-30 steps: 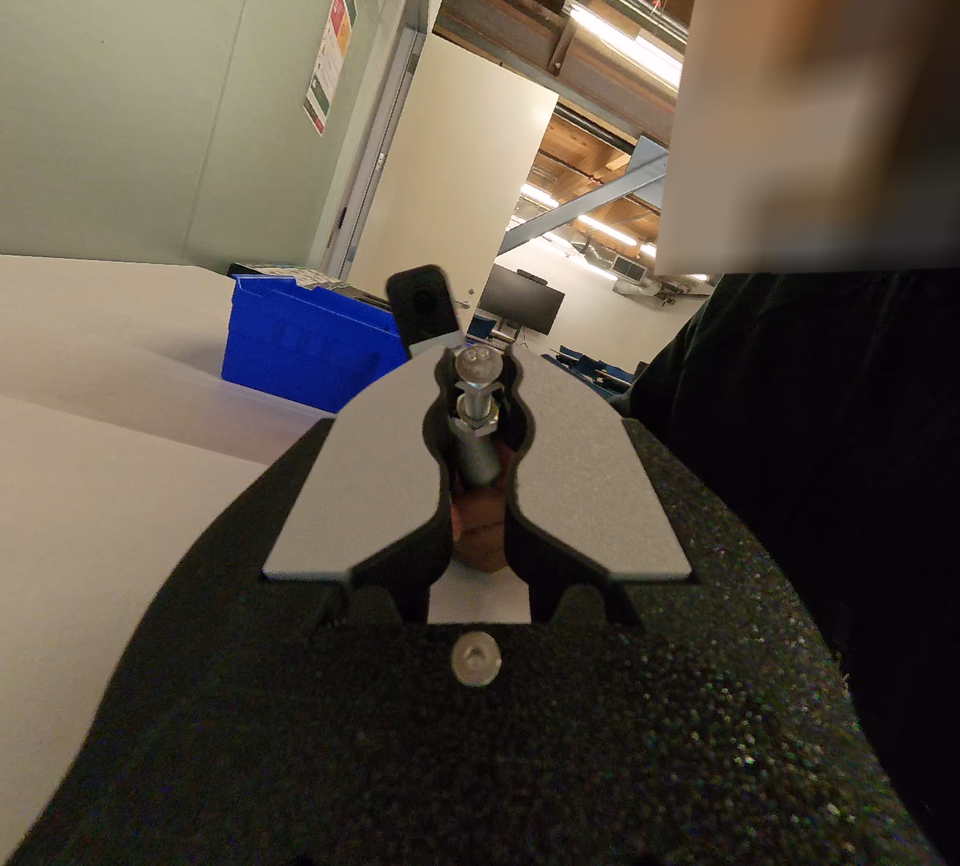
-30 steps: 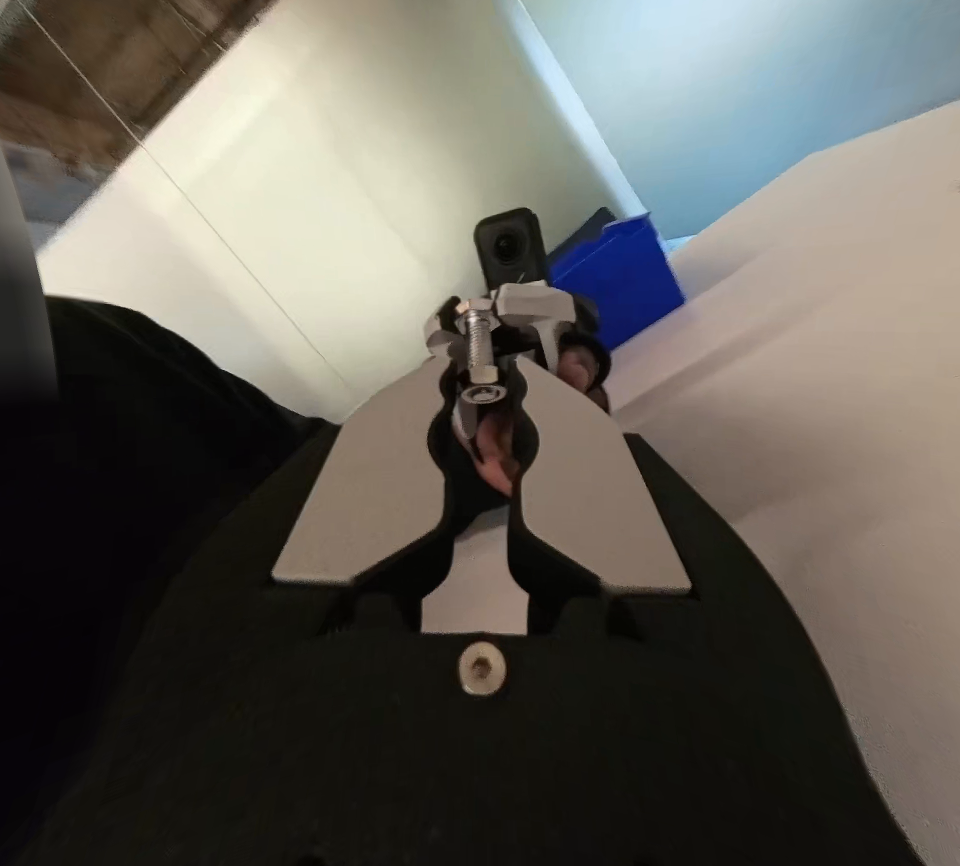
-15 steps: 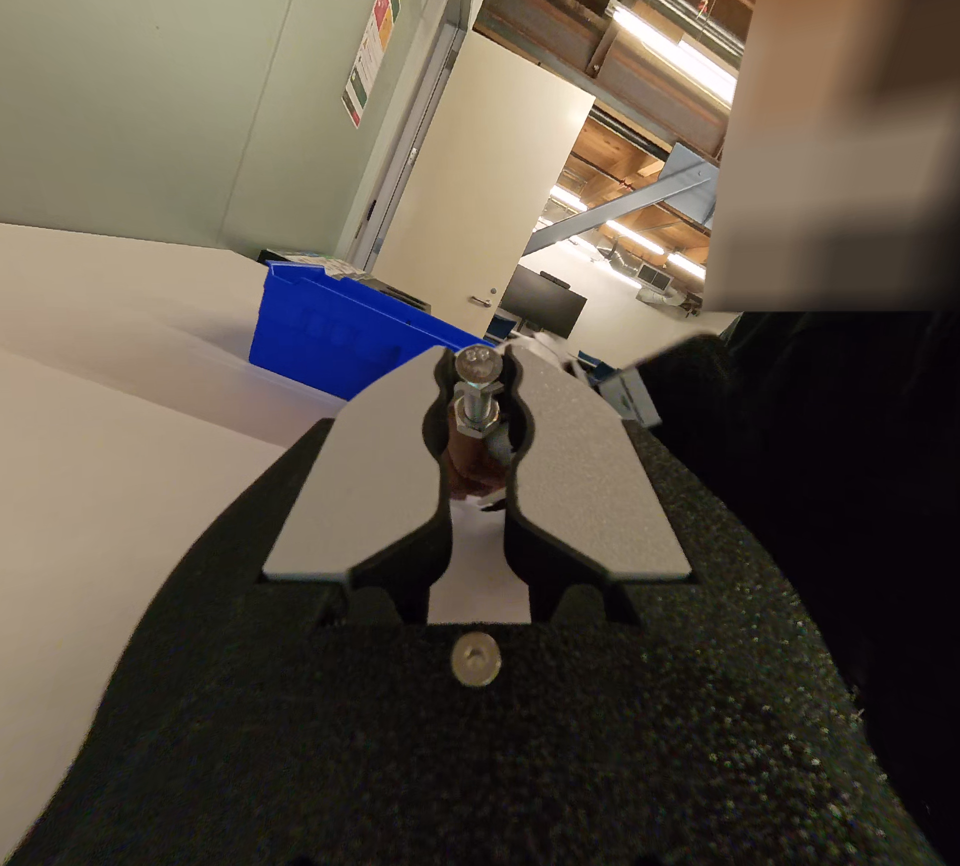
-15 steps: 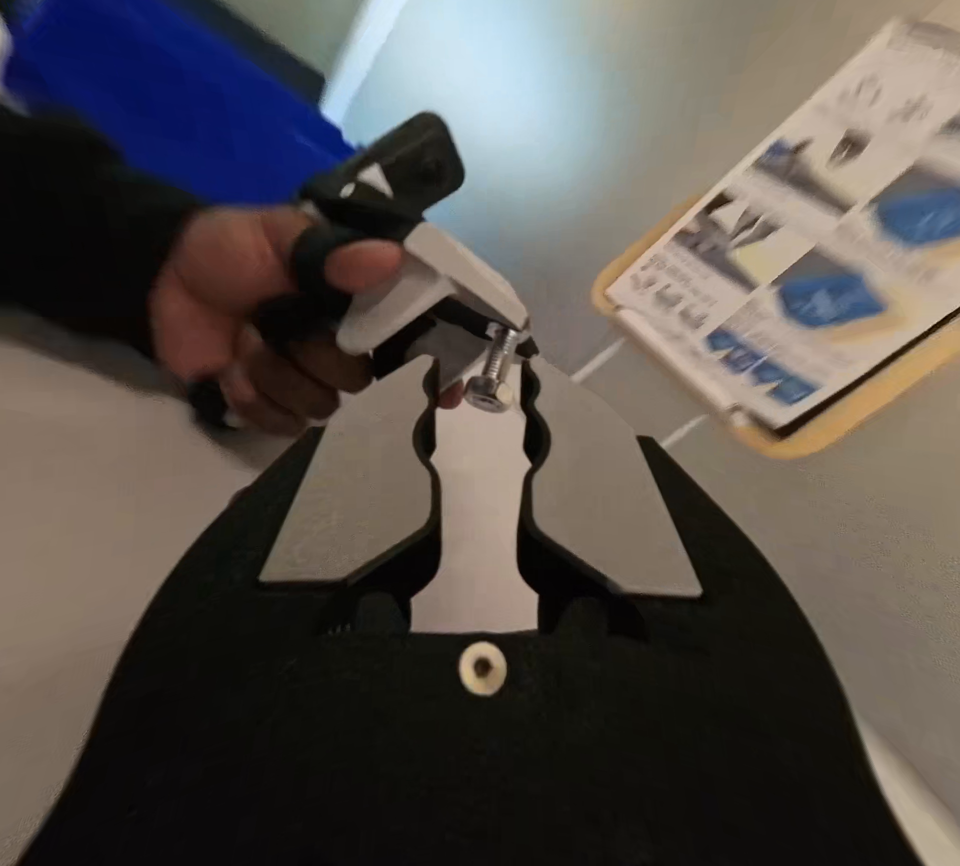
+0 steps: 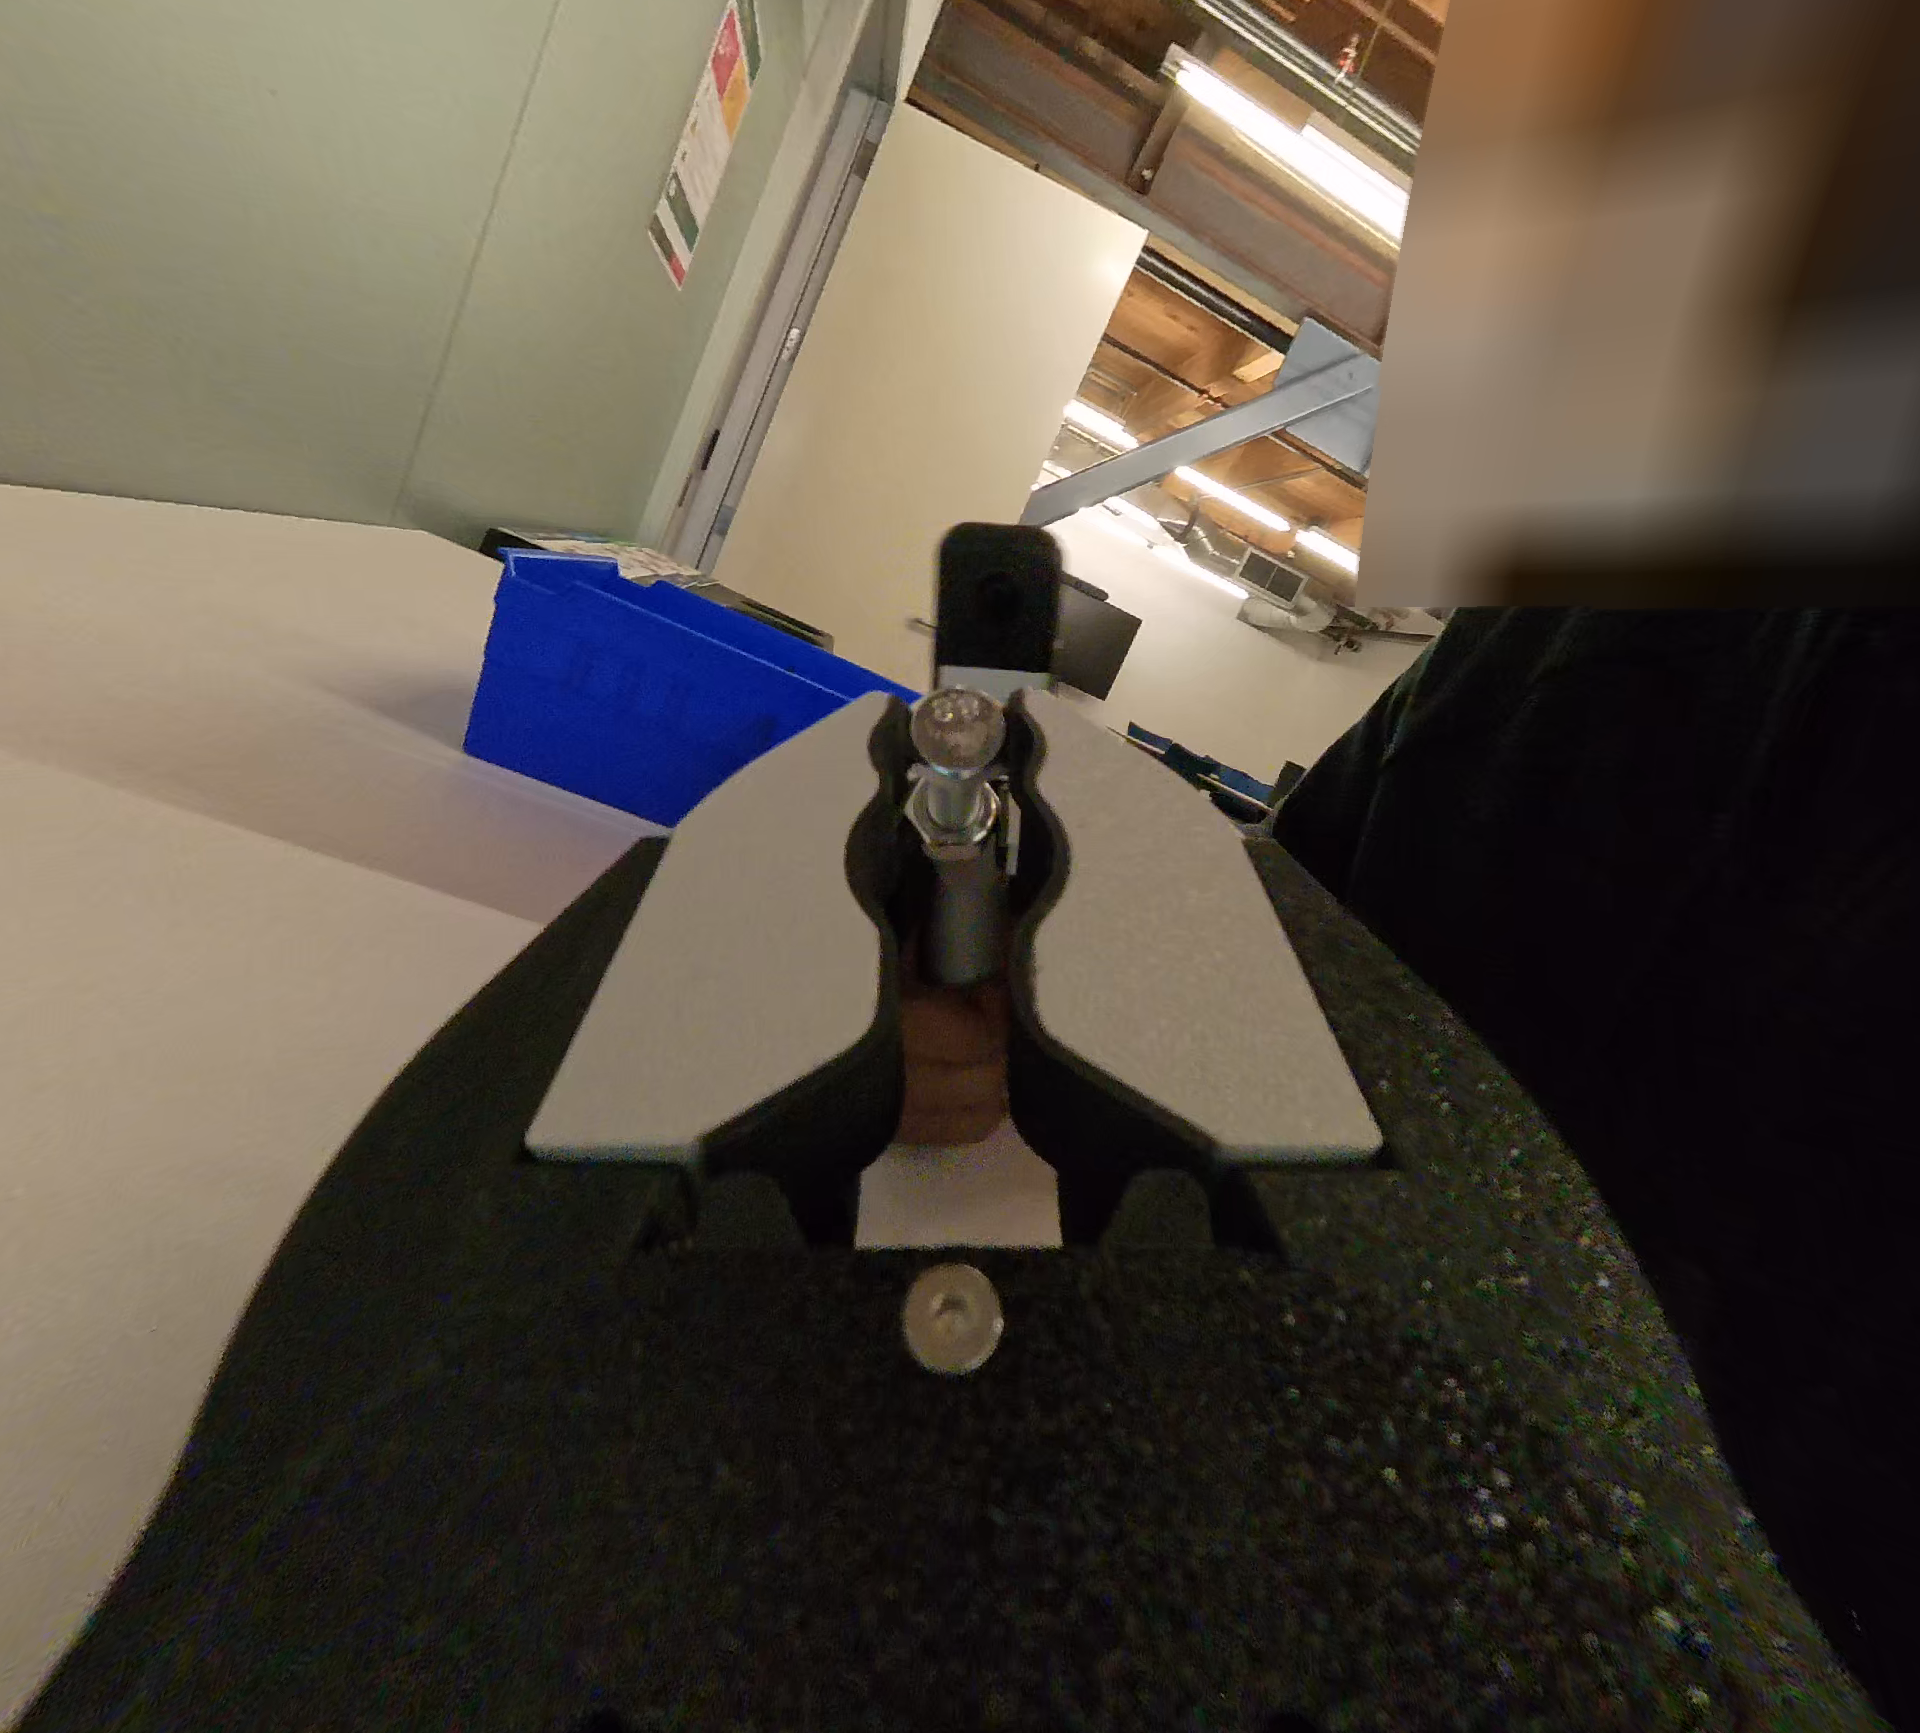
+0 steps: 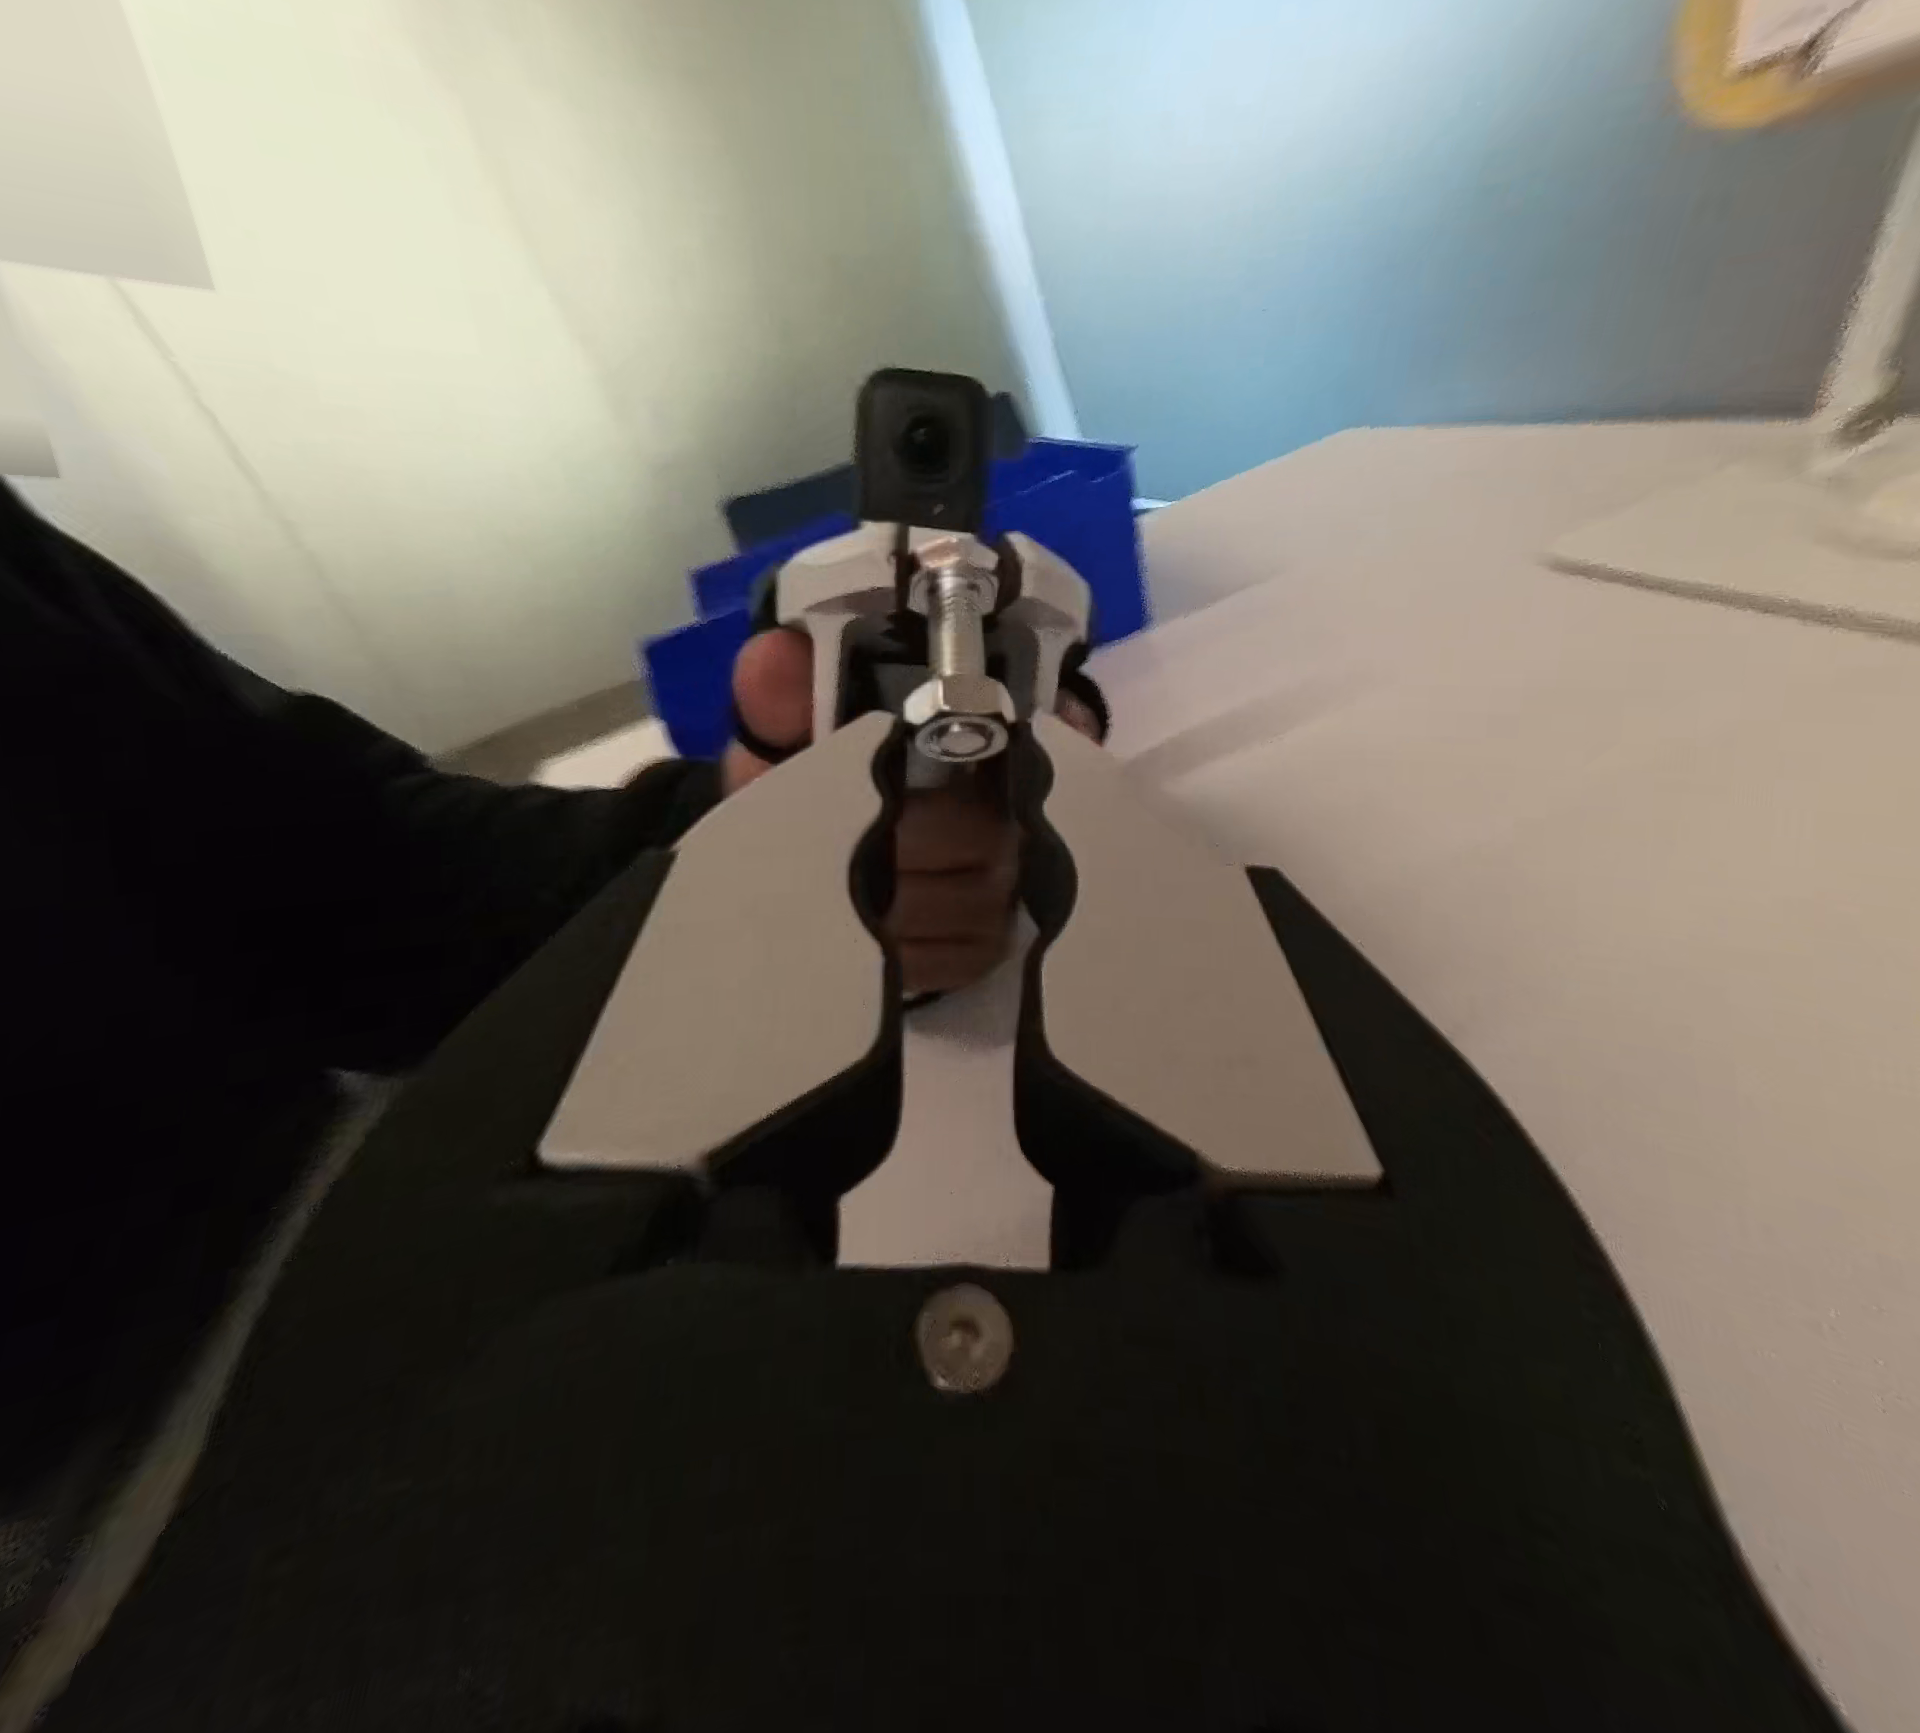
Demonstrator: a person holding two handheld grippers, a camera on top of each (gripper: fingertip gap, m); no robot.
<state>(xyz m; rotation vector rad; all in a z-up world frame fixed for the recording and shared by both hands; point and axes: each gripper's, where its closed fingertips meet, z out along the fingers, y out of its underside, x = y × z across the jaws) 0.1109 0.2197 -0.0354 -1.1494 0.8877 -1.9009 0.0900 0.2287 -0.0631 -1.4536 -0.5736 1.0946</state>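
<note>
Left gripper (image 5: 957, 727) clamped on bolt (image 5: 956, 738) head, right gripper (image 6: 957, 733) clamped on its nut (image 6: 957, 709), both raised before blue bin (image 5: 644, 707), contents unclear.

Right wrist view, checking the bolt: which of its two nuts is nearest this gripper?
The near nut, at the bolt's free end by the right gripper's fingertips; the far nut adjoins the left gripper.
</note>
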